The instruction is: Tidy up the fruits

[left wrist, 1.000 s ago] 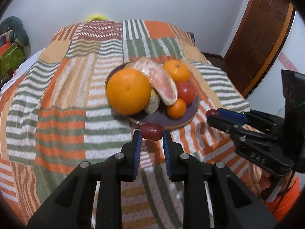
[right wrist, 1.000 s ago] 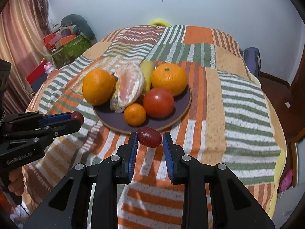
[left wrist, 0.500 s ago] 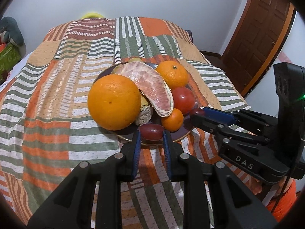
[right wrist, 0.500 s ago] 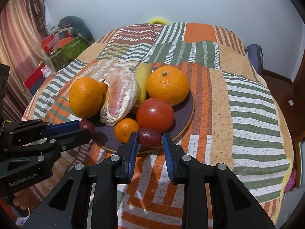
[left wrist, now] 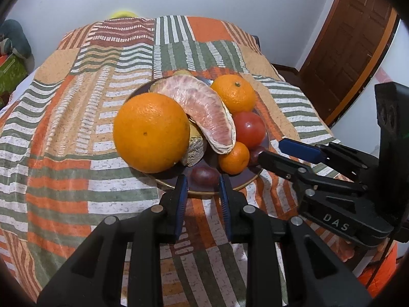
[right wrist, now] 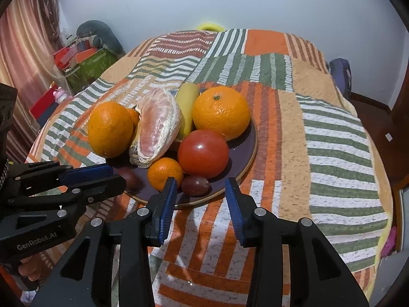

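Observation:
A dark plate (left wrist: pixel 245 183) (right wrist: pixel 245 153) on the striped bedspread holds a large orange (left wrist: pixel 150 133), a peeled pomelo piece (left wrist: pixel 204 110), a mandarin (left wrist: pixel 234 97), a tomato (right wrist: pixel 203 153), a small orange (right wrist: pixel 165 174) and a banana (right wrist: pixel 188 102). My right gripper (right wrist: pixel 202 186) is open; a dark red grape (right wrist: pixel 195 185) lies on the plate rim between its fingers. My left gripper (left wrist: pixel 202 181) has opened slightly around another dark grape (left wrist: pixel 204 176), which rests on the plate.
The plate sits mid-bed on the patchwork bedspread (right wrist: pixel 319 133). Boxes and bags (right wrist: pixel 84 58) stand by the bed's left side near a curtain. A brown wooden door (left wrist: pixel 345 43) is at the right. A yellow object (right wrist: pixel 209 26) peeks over the far bed edge.
Both grippers moved forward to the plate with their grapes. The right jaws opened and let its grape down on the plate; the left jaws widened around its grape.

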Motion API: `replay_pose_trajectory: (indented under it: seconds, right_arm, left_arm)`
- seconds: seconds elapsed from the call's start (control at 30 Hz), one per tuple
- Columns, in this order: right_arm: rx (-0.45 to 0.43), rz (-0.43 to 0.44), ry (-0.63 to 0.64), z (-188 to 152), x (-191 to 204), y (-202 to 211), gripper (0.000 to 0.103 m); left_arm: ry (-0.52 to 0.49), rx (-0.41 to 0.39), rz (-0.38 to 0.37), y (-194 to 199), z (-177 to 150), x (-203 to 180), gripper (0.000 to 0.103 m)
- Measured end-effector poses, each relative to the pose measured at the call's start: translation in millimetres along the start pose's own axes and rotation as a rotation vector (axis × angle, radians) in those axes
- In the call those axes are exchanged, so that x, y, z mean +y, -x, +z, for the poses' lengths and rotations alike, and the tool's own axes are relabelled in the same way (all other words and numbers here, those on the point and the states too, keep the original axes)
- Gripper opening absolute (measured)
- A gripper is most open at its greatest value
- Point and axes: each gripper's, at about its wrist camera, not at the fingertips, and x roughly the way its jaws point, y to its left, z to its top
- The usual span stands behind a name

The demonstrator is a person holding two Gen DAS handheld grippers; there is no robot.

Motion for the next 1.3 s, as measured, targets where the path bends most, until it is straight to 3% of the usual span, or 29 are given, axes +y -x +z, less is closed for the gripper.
replay_pose_trajectory:
  seconds: [0.1, 0.27, 0.67, 0.77, 0.87, 0.93, 1.07, 1.13, 1.3]
  right_arm:
    - [-0.035, -0.010, -0.006, 3.8, 0.3, 16.9, 0.036]
    - [-0.126, -0.016, -0.008, 13.1, 5.4, 61.0, 0.036]
    - [-0.475, -0.012, 0.034, 15.5, 48.5, 228.2, 0.037]
    - [-0.555, -0.015, 0.049, 6.4, 63.2, 262.1, 0.043]
    - [-0.616, -0.023, 0.059, -3.1, 76.8, 286.0, 0.049]
    - [-0.648, -0.030, 0.066, -9.6, 84.9, 296.0, 0.060]
    - [-0.692, -0.050, 0.067, -16.8, 91.9, 302.1, 0.077]
    - [-0.705, -0.058, 0.063, -18.9, 93.6, 303.1, 0.086]
    - [-0.712, -0.080, 0.065, -23.0, 95.6, 304.2, 0.092]
  left_arm:
    - [0.007, -0.023, -0.005, 15.3, 0.8, -1.4, 0.024]
    - [-0.003, -0.131, 0.020, 65.9, 3.0, -12.3, 0.024]
    - [-0.035, -0.526, 0.081, 249.2, -14.5, -54.8, 0.024]
    - [-0.059, -0.616, 0.098, 288.9, -30.3, -67.4, 0.025]
    - [-0.076, -0.673, 0.106, 314.3, -44.4, -76.5, 0.038]
    - [-0.077, -0.709, 0.120, 327.8, -53.5, -81.5, 0.055]
    - [-0.093, -0.751, 0.141, 343.7, -66.7, -88.9, 0.067]
    - [-0.093, -0.763, 0.152, 348.7, -72.5, -91.0, 0.084]
    - [-0.090, -0.773, 0.156, 354.5, -79.1, -92.8, 0.092]
